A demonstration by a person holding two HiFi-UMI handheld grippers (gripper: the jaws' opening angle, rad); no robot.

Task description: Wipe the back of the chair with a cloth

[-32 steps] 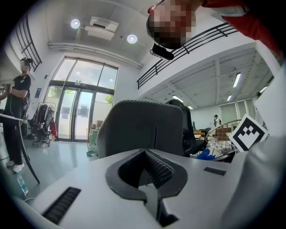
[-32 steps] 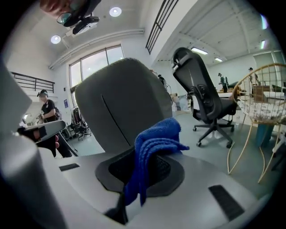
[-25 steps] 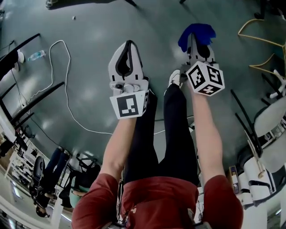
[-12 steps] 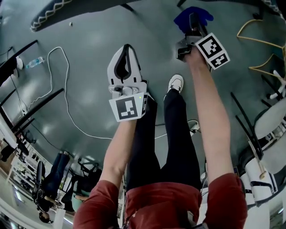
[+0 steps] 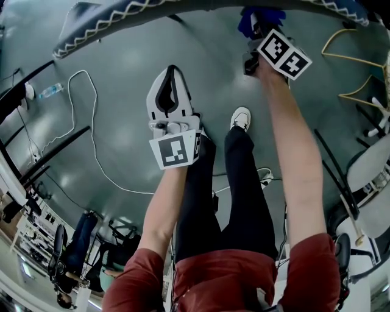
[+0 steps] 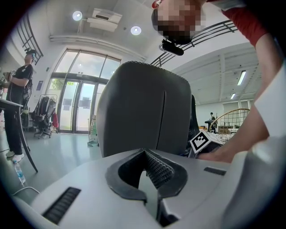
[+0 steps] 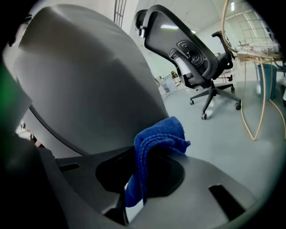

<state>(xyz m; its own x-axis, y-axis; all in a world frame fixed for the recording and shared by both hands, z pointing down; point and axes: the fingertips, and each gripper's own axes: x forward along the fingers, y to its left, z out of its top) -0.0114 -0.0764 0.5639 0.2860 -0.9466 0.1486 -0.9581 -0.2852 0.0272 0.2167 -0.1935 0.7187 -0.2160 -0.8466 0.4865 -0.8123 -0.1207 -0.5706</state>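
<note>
The blue cloth (image 7: pixel 154 138) is folded and pinched in my right gripper (image 7: pixel 149 150), which is shut on it. It sits right against the grey chair back (image 7: pixel 89 80) that fills the left of the right gripper view. In the head view the right gripper (image 5: pixel 261 24) reaches far forward, the cloth (image 5: pixel 253 17) bunched at its tip just under the chair's stitched top edge (image 5: pixel 116 15). My left gripper (image 5: pixel 172 70) hangs lower and left, shut on nothing. In the left gripper view, the left gripper (image 6: pixel 144 153) points at the grey chair back (image 6: pixel 143 112).
A white cable (image 5: pixel 91 128) and a water bottle (image 5: pixel 49 91) lie on the grey floor at left, beside black frames (image 5: pixel 42 146). Wooden hoops (image 5: pixel 359 52) and white chairs (image 5: pixel 368 161) stand at right. Another office chair (image 7: pixel 187 49) stands beyond. A person (image 6: pixel 15 103) stands far left.
My right gripper has moved forward and up with the cloth, to the chair's back. The chair's top edge has come into the head view. The left gripper has barely moved.
</note>
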